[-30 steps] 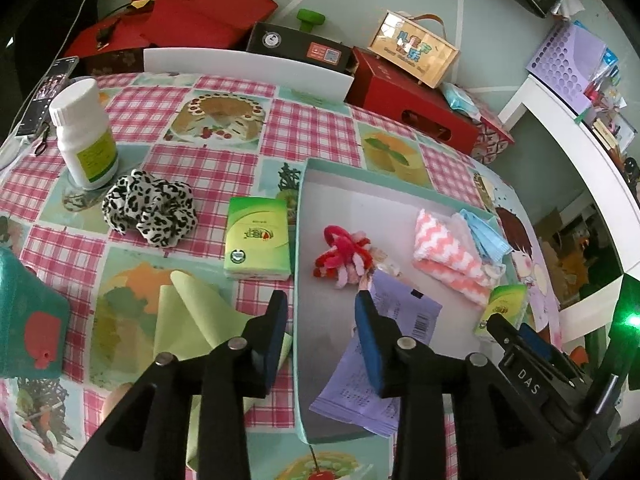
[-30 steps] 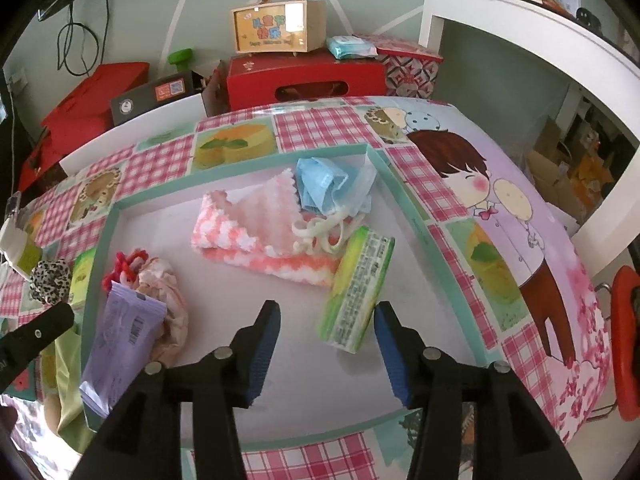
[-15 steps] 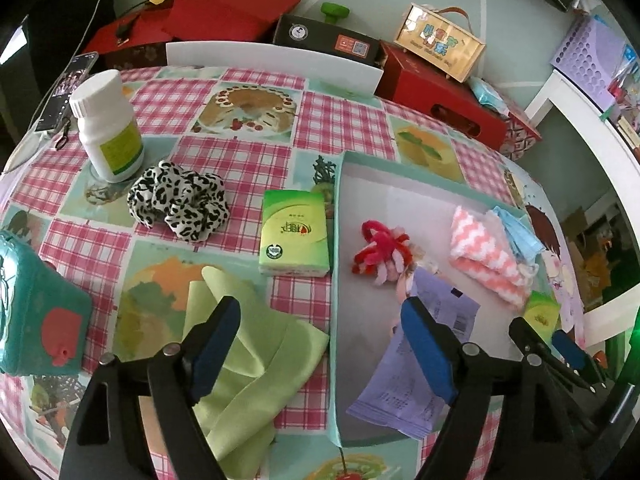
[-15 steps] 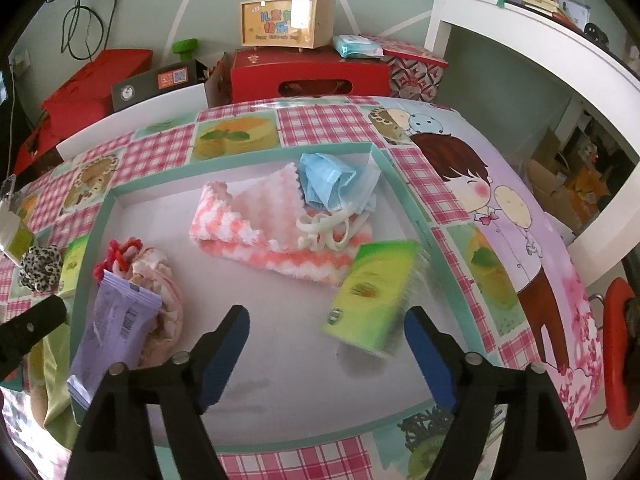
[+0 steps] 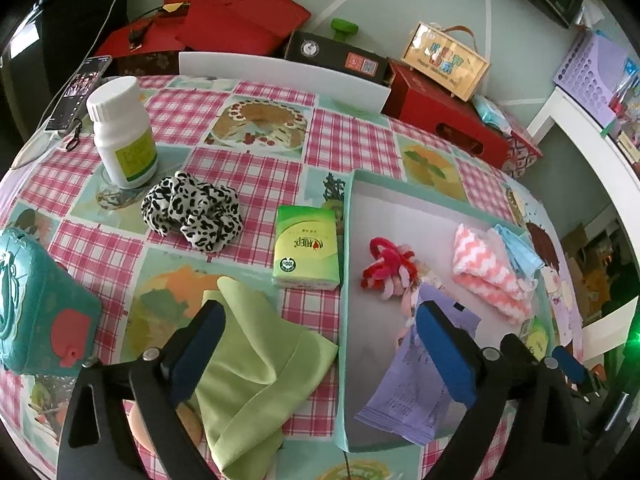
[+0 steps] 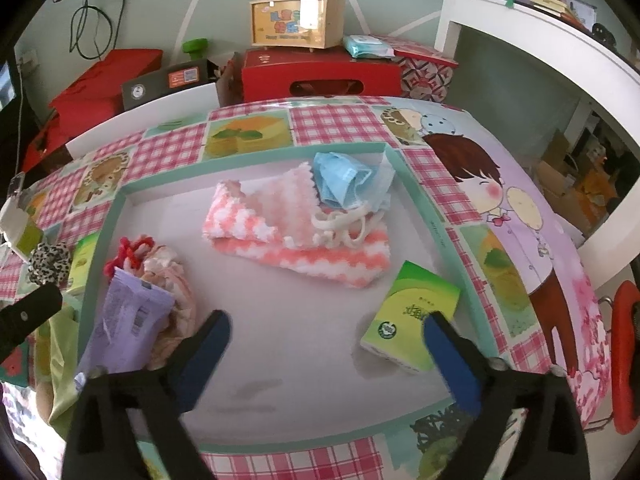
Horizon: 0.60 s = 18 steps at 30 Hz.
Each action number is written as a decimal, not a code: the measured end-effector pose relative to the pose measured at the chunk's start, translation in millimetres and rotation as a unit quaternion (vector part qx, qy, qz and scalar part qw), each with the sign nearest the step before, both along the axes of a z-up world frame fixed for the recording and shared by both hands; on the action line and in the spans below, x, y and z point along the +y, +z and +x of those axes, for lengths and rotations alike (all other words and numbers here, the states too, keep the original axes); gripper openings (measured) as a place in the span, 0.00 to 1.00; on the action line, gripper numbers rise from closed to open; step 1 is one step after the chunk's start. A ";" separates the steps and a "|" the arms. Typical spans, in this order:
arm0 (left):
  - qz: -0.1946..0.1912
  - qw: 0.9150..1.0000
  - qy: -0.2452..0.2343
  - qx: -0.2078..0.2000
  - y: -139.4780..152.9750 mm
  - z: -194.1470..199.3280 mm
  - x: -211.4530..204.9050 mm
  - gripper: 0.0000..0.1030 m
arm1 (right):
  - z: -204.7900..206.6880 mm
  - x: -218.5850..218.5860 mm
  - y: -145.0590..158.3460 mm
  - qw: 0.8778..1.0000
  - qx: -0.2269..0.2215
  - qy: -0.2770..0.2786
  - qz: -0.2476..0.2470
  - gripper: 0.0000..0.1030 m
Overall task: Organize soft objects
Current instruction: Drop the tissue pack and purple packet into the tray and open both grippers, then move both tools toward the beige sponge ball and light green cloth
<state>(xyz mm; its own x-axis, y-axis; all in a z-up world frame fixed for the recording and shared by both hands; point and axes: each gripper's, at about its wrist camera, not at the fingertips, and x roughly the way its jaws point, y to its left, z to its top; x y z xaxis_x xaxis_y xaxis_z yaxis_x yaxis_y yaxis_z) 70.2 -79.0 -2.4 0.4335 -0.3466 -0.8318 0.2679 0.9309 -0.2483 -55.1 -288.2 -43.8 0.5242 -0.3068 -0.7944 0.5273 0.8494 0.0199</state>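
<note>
A shallow teal-rimmed tray (image 5: 345, 264) (image 6: 416, 184) holds a pink-white towel (image 6: 280, 240), a blue mask (image 6: 344, 180), a red-pink knitted toy (image 5: 386, 266), a purple packet (image 5: 416, 376) (image 6: 128, 324) and a green tissue pack (image 6: 412, 316). On the cloth left of the tray lie a second green tissue pack (image 5: 306, 254), a leopard scrunchie (image 5: 192, 210) and a light green cloth (image 5: 256, 368). My left gripper (image 5: 320, 352) is open and empty above the cloth and the tray's left rim. My right gripper (image 6: 326, 360) is open and empty over the tray's near part.
A white pill bottle (image 5: 122, 132) and a phone (image 5: 78, 92) are at the far left, a teal pouch (image 5: 40, 304) at the near left. Red boxes (image 6: 320, 72) and a wooden case (image 6: 298, 20) stand behind the table. A white shelf (image 6: 540, 60) is at the right.
My right gripper opened and let go of the green tissue pack, which now lies flat in the tray's right part. My left gripper opened wide and drew back toward the left.
</note>
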 end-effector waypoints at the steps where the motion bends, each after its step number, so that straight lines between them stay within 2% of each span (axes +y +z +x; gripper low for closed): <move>1: -0.002 1.000 0.002 -0.003 0.9 -0.4 1.5 0.98 | 0.0 0.5 0.8 1.000 -0.003 0.001 0.003 1.00; 8: -0.009 1.000 0.011 -0.008 2.5 -6.3 13.6 0.99 | 0.8 7.8 3.3 1.000 -0.013 0.013 0.021 1.00; 18: -0.030 0.999 0.018 -0.015 11.0 -17.2 34.1 1.00 | 5.8 40.9 12.5 0.998 -0.018 0.052 0.015 1.00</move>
<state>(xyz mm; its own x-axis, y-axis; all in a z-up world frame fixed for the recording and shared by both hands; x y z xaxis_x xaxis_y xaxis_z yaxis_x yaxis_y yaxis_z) 53.0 -44.9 8.6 0.4709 -0.3802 -0.7961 0.2434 0.9233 -0.2970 -49.3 -247.3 -31.3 0.5798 -0.2253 -0.7830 0.4341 0.8987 0.0628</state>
